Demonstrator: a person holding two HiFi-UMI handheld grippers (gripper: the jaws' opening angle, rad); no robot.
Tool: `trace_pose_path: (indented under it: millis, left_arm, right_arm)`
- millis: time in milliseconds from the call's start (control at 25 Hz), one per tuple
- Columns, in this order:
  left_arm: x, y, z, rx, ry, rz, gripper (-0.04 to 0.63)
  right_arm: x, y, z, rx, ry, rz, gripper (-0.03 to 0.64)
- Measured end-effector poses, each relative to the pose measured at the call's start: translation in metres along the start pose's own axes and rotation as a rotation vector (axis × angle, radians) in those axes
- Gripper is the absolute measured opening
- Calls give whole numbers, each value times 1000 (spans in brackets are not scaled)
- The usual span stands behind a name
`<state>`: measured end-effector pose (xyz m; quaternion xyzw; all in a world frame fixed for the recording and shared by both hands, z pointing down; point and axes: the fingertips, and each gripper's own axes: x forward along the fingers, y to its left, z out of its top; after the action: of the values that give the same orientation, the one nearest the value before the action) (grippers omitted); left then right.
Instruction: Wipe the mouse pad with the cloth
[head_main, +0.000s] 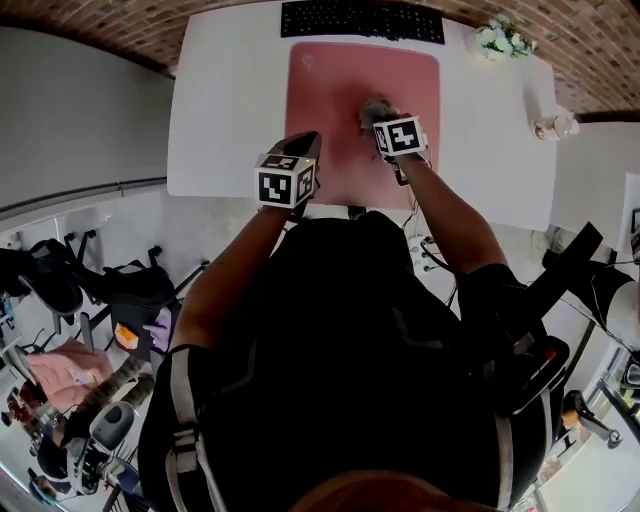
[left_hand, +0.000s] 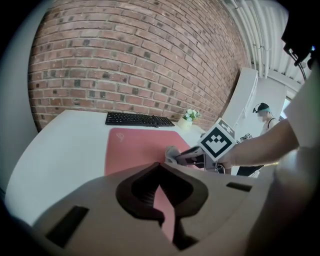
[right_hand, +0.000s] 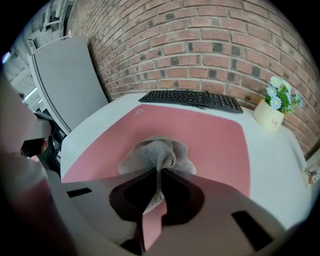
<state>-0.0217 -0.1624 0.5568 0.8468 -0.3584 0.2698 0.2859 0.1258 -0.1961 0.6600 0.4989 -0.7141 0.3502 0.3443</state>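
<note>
On the mouse pad (head_main: 330, 80), right of its centre: grey cloth (right_hand: 156, 152), bunched, pinched in the right gripper (right_hand: 159, 174). Left gripper (left_hand: 159, 166) at pad's near-left edge, jaws pressed together, empty. Judged: wiping step. Next move calls for dragging the cloth across the pad with steady downward pressure.

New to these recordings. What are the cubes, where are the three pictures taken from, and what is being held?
No robot here: a person holds two hand-held claws, and the marker cubes are part of them. One camera sits on the head looking down, and one rides on each claw. On the white table lie a pink mouse pad, a keyboard and a flower pot. The right claw is shut on a grey cloth on the pad. The left claw is shut and empty.
</note>
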Motion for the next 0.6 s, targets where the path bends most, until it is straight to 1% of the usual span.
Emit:
trace_pose_path:
  millis: [240, 600]
  left_arm:
    - [14, -16, 5, 41, 11, -42, -1]
    - [31, -35, 5, 58, 31, -99, -2]
  right_arm:
    - [-13, -31, -16, 66, -2, -56, 32]
    - [-33, -76, -40, 141, 6, -142, 33]
